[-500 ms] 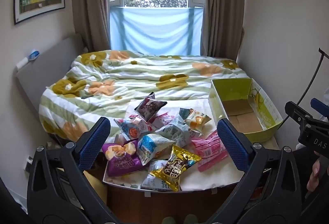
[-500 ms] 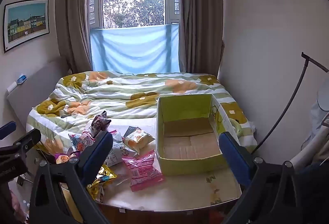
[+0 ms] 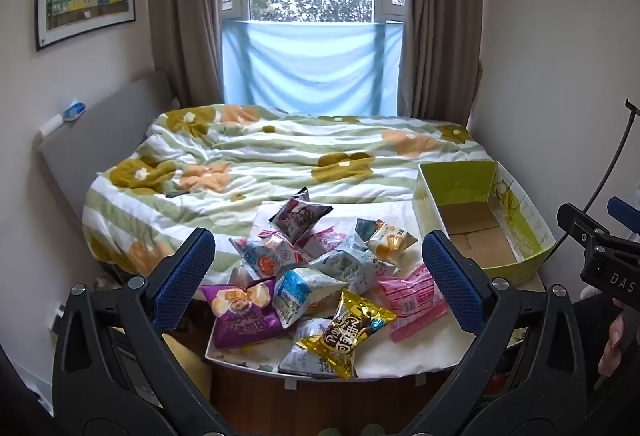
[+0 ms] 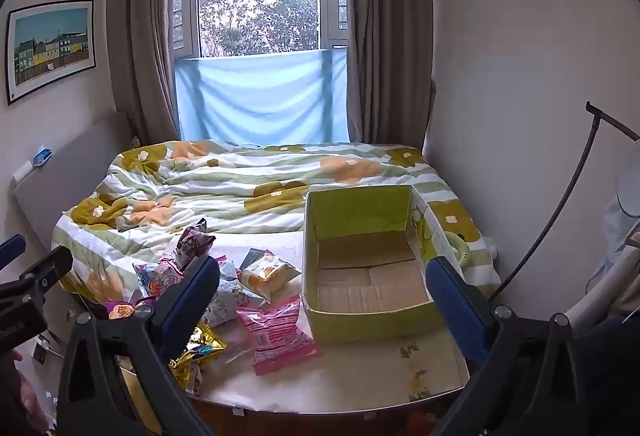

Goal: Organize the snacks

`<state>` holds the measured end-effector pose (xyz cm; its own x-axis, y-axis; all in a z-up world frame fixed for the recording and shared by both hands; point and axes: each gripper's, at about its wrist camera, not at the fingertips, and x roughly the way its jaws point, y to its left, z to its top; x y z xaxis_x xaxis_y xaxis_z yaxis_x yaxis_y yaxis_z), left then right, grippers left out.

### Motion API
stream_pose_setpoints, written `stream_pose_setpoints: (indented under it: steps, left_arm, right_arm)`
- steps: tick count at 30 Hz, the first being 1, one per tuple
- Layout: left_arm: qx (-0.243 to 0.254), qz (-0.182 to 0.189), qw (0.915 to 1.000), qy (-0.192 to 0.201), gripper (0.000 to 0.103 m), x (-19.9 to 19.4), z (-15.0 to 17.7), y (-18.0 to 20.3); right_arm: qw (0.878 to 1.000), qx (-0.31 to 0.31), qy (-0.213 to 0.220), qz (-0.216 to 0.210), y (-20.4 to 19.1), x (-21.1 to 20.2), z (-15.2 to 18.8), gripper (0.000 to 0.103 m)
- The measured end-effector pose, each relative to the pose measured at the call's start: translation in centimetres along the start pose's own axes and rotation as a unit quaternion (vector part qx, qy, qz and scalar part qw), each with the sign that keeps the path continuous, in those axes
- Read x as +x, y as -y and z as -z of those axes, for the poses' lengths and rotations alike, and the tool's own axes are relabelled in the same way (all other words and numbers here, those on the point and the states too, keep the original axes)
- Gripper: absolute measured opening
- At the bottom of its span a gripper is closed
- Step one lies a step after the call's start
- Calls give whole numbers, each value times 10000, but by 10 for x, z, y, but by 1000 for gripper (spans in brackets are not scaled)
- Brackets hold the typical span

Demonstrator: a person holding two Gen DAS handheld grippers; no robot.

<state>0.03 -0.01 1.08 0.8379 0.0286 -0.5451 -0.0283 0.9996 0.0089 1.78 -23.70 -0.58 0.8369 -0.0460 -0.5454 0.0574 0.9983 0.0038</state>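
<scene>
Cardboard box (image 4: 372,268): green outside, brown inside, nothing in it; it sits straight ahead of the right tool (image 4: 324,292), between its two pads in that view, and off to the right of the left tool (image 3: 318,276).
Snack pile (image 3: 320,276): loose packets heaped on the desk (image 3: 404,356), directly ahead of the left tool and below it; to the left of the right tool.
Nearest packets: a gold packet (image 3: 348,332) closest to the left tool, a purple one (image 3: 240,312) by its left pad, a pink one (image 4: 276,332) lying just beside the box.
Left tool: pads wide apart, nothing between them, clear of the pile.
Right tool: pads wide apart, nothing gripped, clear of the box.
Step in hand: the start, by my reading; no packet is in the box yet and neither tool has reached for one.
Next move: probably lower one tool onto a single packet, close on its crimped edge or puffed body, then carry it over the box wall.
Risk: the packets overlap, so a grab may drag a neighbour along.
</scene>
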Motion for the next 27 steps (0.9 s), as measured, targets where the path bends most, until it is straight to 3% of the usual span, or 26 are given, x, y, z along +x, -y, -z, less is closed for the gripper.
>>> stream_pose_setpoints:
  steps: [27]
  left_arm:
    - [30, -62, 10000, 39, 102, 1, 4, 1]
  right_arm:
    - [9999, -2, -118, -65, -4, 6, 3, 103]
